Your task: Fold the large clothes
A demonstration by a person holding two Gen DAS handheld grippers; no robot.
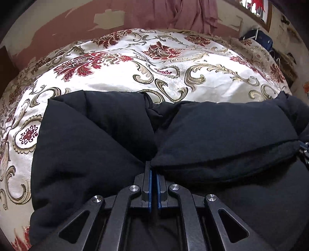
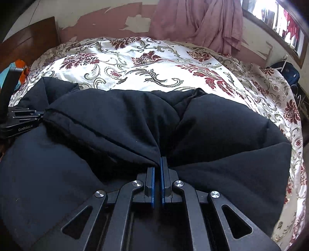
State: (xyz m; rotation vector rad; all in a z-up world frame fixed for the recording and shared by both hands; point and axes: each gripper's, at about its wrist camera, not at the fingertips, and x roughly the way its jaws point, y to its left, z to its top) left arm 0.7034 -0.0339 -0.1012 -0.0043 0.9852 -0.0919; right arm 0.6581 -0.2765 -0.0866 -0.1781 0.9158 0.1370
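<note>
Left wrist view: a bed with a cream bedspread (image 1: pixel 119 81) patterned in dark red flowers and gold scrolls fills the background, with a peeling pink and white wall (image 1: pixel 58 23) and a hanging pink cloth (image 1: pixel 183 13) behind it. No writing can be read here. A large, puffy black garment (image 1: pixel 92 139) lies on the bedspread directly ahead of and beneath the left tongs (image 1: pixel 154 166). The tongs point steeply down at the bed. Their blue-lined jaws stand almost together, pinching a fold of the black fabric that bunches and radiates out from their tips. At the far right edge, level with the tips, a sliver of the other tool shows against the garment.

Right wrist view: the same bedspread (image 2: pixel 154 63), wall and pink cloth (image 2: pixel 202 25) lie beyond, with a dark wooden headboard (image 2: pixel 27 38) at upper left and a window (image 2: pixel 280 21) at upper right. The right tongs (image 2: pixel 158 164) also tilt steeply downward, jaws nearly closed on a gathered ridge of the black garment (image 2: pixel 222 135), which spreads to both sides of them. Far to their left, the left tongs (image 2: pixel 41 114) grip the same garment edge; their black body reads "GenRobot.AI" in white letters.
</note>
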